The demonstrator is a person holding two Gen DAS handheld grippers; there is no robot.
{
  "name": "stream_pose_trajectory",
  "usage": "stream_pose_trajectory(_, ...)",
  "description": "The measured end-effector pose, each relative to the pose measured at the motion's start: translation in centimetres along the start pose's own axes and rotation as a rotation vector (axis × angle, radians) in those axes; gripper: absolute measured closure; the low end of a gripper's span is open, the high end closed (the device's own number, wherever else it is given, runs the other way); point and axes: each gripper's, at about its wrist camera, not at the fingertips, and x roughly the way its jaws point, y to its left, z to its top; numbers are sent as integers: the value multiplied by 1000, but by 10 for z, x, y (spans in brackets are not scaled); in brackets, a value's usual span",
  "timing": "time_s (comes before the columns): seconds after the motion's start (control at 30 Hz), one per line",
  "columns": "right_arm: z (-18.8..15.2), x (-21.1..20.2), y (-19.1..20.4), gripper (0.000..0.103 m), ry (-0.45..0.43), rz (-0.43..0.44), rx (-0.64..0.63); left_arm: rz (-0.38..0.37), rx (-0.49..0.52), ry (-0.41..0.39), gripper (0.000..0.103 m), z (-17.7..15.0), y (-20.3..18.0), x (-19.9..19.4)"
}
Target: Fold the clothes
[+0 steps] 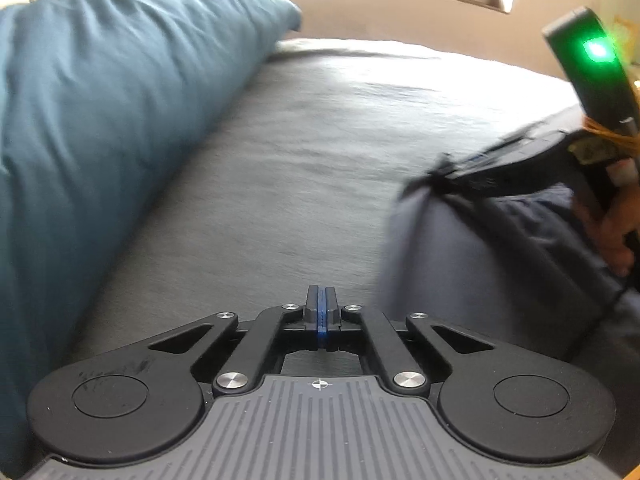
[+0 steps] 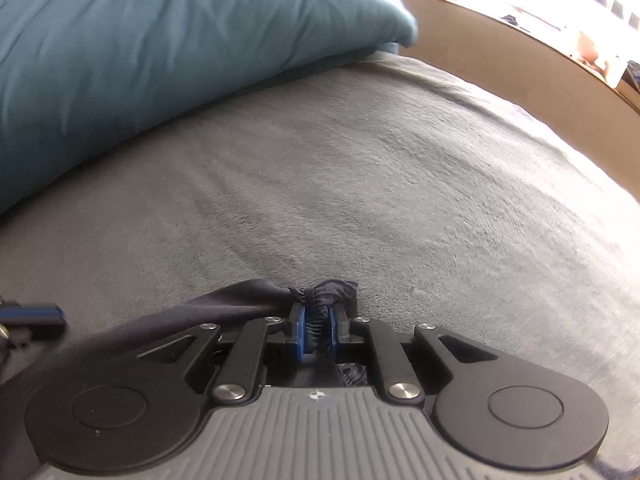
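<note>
- Right gripper (image 2: 317, 330) clamped on bunched navy garment (image 2: 240, 300), just above the grey blanket (image 2: 360, 180)
- Left gripper (image 1: 321, 312) pinched together, holding nothing
- Teal pillow (image 1: 100, 100) off left

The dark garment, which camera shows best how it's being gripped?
The right wrist view: the dark garment sits bunched between the right gripper's blue pads. The left wrist view shows it blurred, draped below that gripper.

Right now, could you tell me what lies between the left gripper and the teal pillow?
In the left wrist view, only bare grey blanket lies between the left gripper and the teal pillow.
</note>
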Motion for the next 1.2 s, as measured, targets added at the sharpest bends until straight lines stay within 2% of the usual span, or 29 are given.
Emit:
stream_pose_trajectory(0.07, -1, 3, -7, 87, 0, 21, 73, -32, -69, 37, 103, -2, 14, 8)
stream_pose_trajectory(0.17, 3, -2, -20, 80, 3, 52, 183, -34, -90, 41, 102, 2, 18, 4)
stream_pose_trajectory(0.23, 4, -12, -33, 56, 9, 53, 262, -35, -98, 45, 102, 3, 18, 0)
stream_pose_trajectory(0.37, -6, -64, -71, 54, -51, 109, 450, -55, -87, 37, 99, 4, 13, -12)
stream_pose_trajectory(0.43, -23, -103, -92, 52, -91, 119, 529, -75, -65, 24, 89, 6, 8, -21)
stream_pose_trajectory(0.6, -88, -219, -132, 48, -188, 83, 693, -164, 30, -40, 79, 16, -23, -51)
stream_pose_trajectory(0.7, -134, -261, -137, 48, -185, 28, 766, -266, 98, -48, 74, 27, -56, -62)
stream_pose_trajectory(0.83, -196, -315, -143, 48, -178, -47, 862, -416, 204, -17, 71, 42, -117, -65)
stream_pose_trajectory(0.97, -233, -311, -151, 48, -185, -59, 944, -522, 271, 30, 70, 51, -183, -53)
stream_pose_trajectory(1.03, -242, -303, -158, 48, -195, -54, 984, -545, 268, 56, 70, 51, -211, -38)
stream_pose_trajectory(1.2, -256, -279, -171, 48, -190, -63, 1049, -443, 321, 67, 70, 31, -257, -16)
